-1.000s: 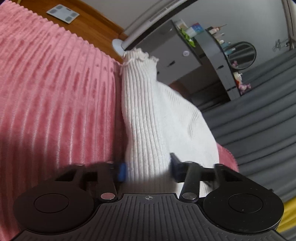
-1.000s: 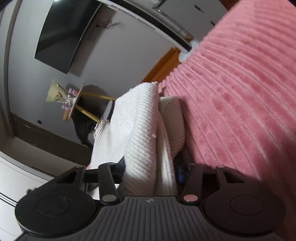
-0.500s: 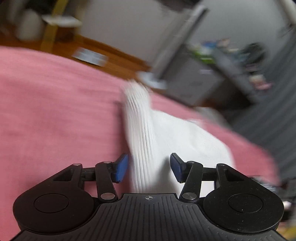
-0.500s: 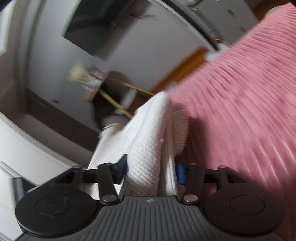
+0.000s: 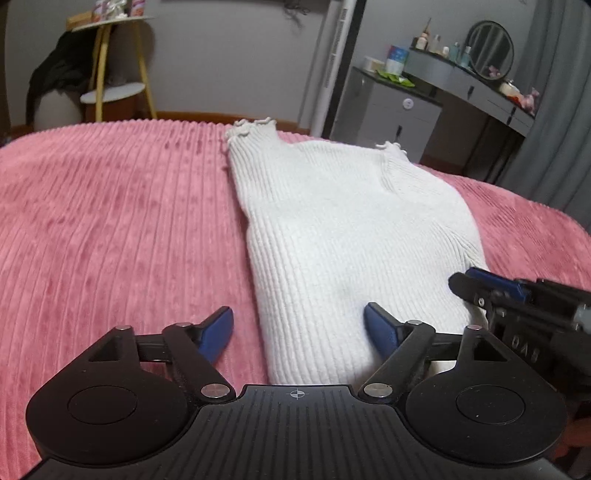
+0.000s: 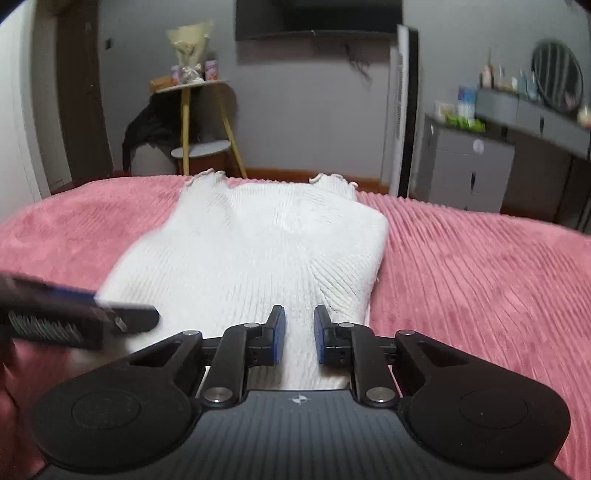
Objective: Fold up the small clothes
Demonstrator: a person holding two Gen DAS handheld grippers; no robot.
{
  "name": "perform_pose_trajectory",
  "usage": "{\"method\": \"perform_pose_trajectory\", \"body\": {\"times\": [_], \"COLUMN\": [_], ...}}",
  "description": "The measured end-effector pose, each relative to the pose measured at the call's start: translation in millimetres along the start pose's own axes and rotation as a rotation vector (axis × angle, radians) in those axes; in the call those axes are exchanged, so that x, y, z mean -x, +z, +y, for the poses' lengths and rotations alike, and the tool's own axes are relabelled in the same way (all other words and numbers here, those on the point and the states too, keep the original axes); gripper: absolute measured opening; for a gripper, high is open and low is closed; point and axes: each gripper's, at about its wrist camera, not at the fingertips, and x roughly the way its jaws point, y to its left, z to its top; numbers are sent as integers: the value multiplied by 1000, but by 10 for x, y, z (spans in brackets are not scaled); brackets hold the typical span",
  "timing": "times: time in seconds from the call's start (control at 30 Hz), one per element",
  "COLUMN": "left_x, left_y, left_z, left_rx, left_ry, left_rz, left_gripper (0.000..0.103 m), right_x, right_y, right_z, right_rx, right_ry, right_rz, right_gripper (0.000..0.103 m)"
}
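Note:
A white ribbed knit garment (image 5: 343, 229) lies flat on the pink corduroy bedspread (image 5: 110, 229), its frilled cuffs at the far edge. My left gripper (image 5: 297, 321) hovers over the garment's near left edge with its jaws opening wide. The knit lies below them and the pads do not press it. In the right wrist view the garment (image 6: 251, 251) fills the middle. My right gripper (image 6: 299, 319) sits over its near edge, jaws closing to a narrow gap with nothing pinched. Each gripper shows in the other's view: the right one (image 5: 480, 288), the left one (image 6: 122, 319) blurred.
Beyond the bed's far edge stand a yellow-legged side table (image 6: 199, 122), a tall white tower unit (image 6: 402, 110) and a grey dresser (image 5: 391, 110) with a round mirror (image 5: 489, 44). A dark screen (image 6: 317, 18) hangs on the wall. Pink bedspread (image 6: 480, 280) lies on both sides of the garment.
Both grippers held folds of the garment a second ago and have let go. They rolled level and drew back. The garment now lies spread flat on the bed.

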Motion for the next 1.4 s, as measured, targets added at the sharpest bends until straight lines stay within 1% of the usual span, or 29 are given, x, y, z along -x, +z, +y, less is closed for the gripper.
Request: {"method": "perform_pose_trajectory", "body": {"times": [0.07, 0.1, 0.17, 0.23, 0.3, 0.37, 0.4, 0.43, 0.47, 0.5, 0.53, 0.57, 0.6, 0.63, 0.67, 0.7, 0.8, 0.87, 0.93, 1.03, 1.07, 1.17, 1.23, 1.4], "left_x": [-7, 23, 119, 199, 286, 348, 367, 405, 463, 533, 617, 691, 770, 851, 931, 1008, 1199, 1308, 1399, 1505, 1529, 1568, 1574, 1530], "left_y": [17, 10, -24, -44, -104, -170, -208, -267, -328, -388, -452, -505, -558, -602, -635, -654, -645, -615, -595, -580, -575, -554, -531, -464], "left_z": [6, -4, 0, 16, -25, -103, -153, -197, -232, -259, -284, -287, -275, -258, -241, -220, -219, -264, -285, -299, -305, -320, -324, -337], "left_rx": [-32, -34, -10, 3, -1, -34, -61, -81, -97, -109, -114, -109, -95, -76, -55, -36, -19, -27, -34, -29, -28, -30, -34, -42], "left_ry": [11, 22, 30, 40, 60, 87, 107, 128, 146, 158, 165, 169, 173, 177, 181, 185, 205, 226, 243, 248, 243, 241, 247, 275], "left_rz": [0, 9, 40, 54, 74, 120, 160, 182, 188, 186, 183, 178, 173, 168, 158, 146, 132, 129, 117, 104, 103, 102, 97, 97], "left_gripper": [88, 91, 94, 95, 96, 97, 97, 97, 97, 97, 97, 97, 98, 98, 98, 101, 102, 102, 102, 103, 103, 103, 103, 103], "right_x": [-13, -31, 59, 139, 302, 382, 412, 456, 508, 565, 625, 685, 749, 822, 904, 975, 1107, 1166, 1203, 1218, 1245, 1365, 1389, 1372], "right_y": [11, 34, 31, -2, -58, -65, -66, -71, -82, -95, -118, -142, -167, -185, -207, -222, -226, -166, -108, -18, -4, 43, 85, 157], "right_z": [38, 47, 33, 4, 129, 153, 160, 170, 184, 193, 197, 202, 217, 234, 259, 274, 294, 339, 395, 454, 467, 519, 562, 586], "right_rx": [36, 30, -5, -22, -14, -28, -41, -51, -61, -75, -92, -107, -117, -125, -131, -139, -178, -201, -207, -191, -198, -200, -175, -135], "right_ry": [-15, -22, -28, -32, -50, -84, -104, -114, -136, -154, -154, -142, -129, -121, -117, -112, -86, -122, -161, -128, -123, -128, -147, -158], "right_rz": [-2, 6, 17, 14, 23, 79, 115, 154, 190, 223, 252, 278, 298, 300, 293, 286, 304, 321, 353, 431, 438, 377, 364, 356], "right_gripper": [15, 15, 15, 15, 15, 16, 17, 19, 27, 46, 58, 76, 87, 89, 97, 99, 99, 99, 99, 99, 99, 99, 99, 99]}}
